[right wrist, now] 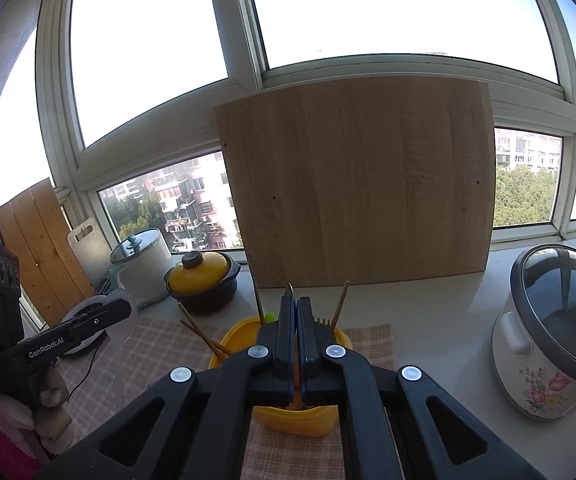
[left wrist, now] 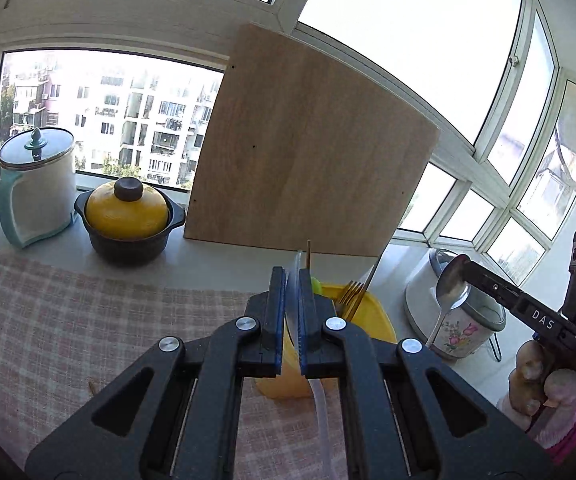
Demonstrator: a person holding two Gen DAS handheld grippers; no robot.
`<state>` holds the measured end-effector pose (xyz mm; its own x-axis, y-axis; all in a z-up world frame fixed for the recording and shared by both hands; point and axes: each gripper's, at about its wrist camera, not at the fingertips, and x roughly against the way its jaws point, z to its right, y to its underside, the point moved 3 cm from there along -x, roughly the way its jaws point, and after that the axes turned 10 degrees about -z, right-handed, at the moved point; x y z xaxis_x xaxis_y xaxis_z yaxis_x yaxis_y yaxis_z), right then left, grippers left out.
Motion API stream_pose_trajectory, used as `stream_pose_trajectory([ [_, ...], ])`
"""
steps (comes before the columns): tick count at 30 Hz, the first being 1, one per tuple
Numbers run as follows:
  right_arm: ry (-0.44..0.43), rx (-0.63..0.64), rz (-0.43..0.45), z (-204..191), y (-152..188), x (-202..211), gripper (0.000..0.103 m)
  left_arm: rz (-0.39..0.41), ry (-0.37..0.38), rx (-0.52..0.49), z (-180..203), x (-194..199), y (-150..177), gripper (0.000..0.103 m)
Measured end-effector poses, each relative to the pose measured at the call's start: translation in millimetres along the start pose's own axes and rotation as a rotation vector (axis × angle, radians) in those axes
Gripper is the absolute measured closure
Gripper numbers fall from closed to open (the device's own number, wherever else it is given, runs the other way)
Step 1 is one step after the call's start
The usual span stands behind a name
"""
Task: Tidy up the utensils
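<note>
A yellow holder (left wrist: 372, 316) (right wrist: 312, 420) stands on the checked cloth (left wrist: 88, 320) with chopsticks (right wrist: 204, 334) and a gold fork (left wrist: 350, 294) in it. My left gripper (left wrist: 292, 276) is shut on a translucent plastic spoon (left wrist: 322, 404), held edge-on above the holder; it also shows in the right wrist view (right wrist: 122, 332). My right gripper (right wrist: 296, 302) is shut on a metal spoon (left wrist: 450, 284), whose tip peeks out between the fingers (right wrist: 289, 291), above the holder.
A wooden board (left wrist: 304, 148) leans on the window behind the holder. A yellow-lidded black pot (left wrist: 128, 220) and a white kettle (left wrist: 36, 188) stand to the left. A flowered rice cooker (right wrist: 552, 332) stands to the right. Cutting boards (right wrist: 44, 248) lean far left.
</note>
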<state>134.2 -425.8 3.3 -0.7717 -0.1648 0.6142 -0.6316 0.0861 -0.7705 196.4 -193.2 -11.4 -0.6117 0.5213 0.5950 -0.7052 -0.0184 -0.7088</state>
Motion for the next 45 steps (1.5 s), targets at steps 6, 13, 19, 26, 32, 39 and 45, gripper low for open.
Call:
stream_pose_trajectory([
  [6, 0.038, 0.004, 0.035, 14, -14, -3, 0.103, 0.028, -0.057, -0.036, 26, -33, -20, 0.1],
  [13, 0.072, 0.007, 0.069, 28, -30, -10, 0.103, 0.076, -0.136, -0.082, 51, -62, -34, 0.1],
  [19, 0.106, -0.001, 0.084, 38, -34, -19, 0.103, 0.135, -0.247, -0.145, 66, -81, -35, 0.1],
  [26, 0.119, 0.019, 0.059, 39, -26, -39, 0.103, 0.133, -0.297, -0.18, 72, -98, -25, 0.1],
  [32, 0.105, 0.03, 0.023, 35, -14, -51, 0.103, 0.117, -0.299, -0.2, 72, -105, -19, 0.1],
  [39, 0.082, 0.024, 0.01, 35, -4, -47, 0.103, 0.103, -0.279, -0.184, 64, -97, -14, 0.1],
  [45, 0.049, -0.003, -0.005, 38, 5, -42, 0.103, 0.092, -0.252, -0.169, 57, -82, -8, 0.1],
])
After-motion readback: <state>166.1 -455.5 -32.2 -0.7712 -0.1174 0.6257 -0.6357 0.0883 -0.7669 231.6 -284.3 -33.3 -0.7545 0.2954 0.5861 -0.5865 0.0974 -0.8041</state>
